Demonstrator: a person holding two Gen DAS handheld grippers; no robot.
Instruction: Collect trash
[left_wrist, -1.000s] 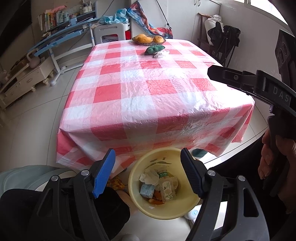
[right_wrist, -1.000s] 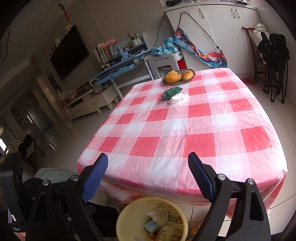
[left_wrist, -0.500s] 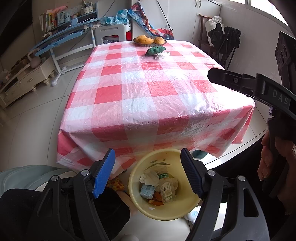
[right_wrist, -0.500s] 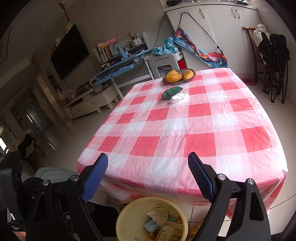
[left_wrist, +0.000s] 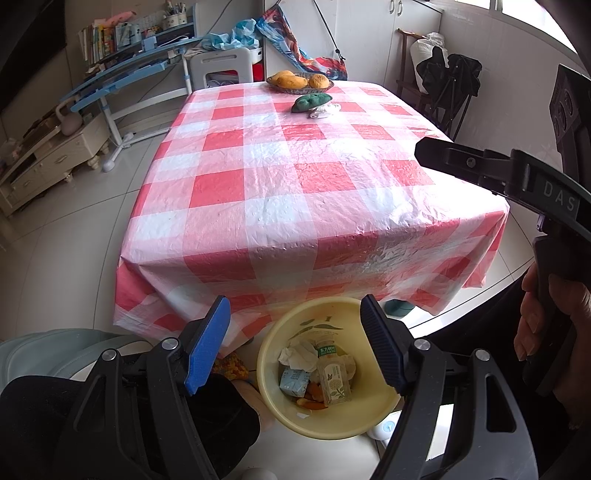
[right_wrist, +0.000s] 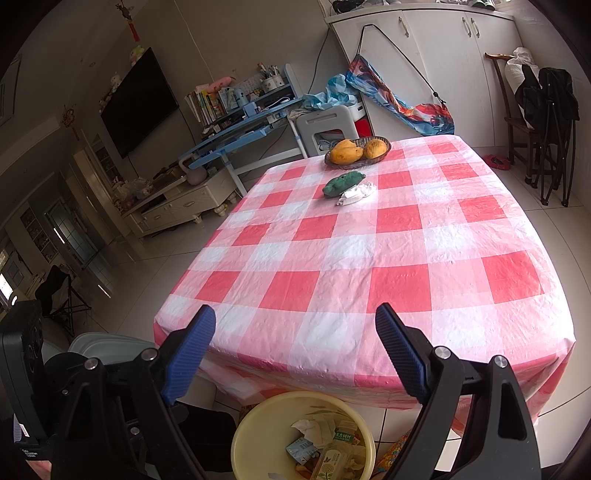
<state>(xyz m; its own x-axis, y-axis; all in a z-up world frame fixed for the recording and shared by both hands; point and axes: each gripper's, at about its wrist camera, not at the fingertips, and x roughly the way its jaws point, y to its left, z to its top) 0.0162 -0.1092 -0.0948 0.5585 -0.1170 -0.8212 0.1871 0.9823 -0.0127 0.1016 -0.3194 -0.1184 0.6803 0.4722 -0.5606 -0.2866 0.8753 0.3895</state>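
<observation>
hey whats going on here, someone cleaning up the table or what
A person holds a two-finger gripper in each hand, and both the left gripper and the right gripper hang with jaws open and nothing in them. A yellow bin on the floor at the near end of the table already holds a bottle, a small carton and crumpled paper. On the checked tablecloth, a green thing, a white wad and a fruit basket sit at the far end.

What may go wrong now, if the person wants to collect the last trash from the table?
The crumpled white tissue touches the green sponge, so a grip may catch both. It lies at the table's far end, a long reach from the yellow bin on the floor, so it may drop on the way.
</observation>
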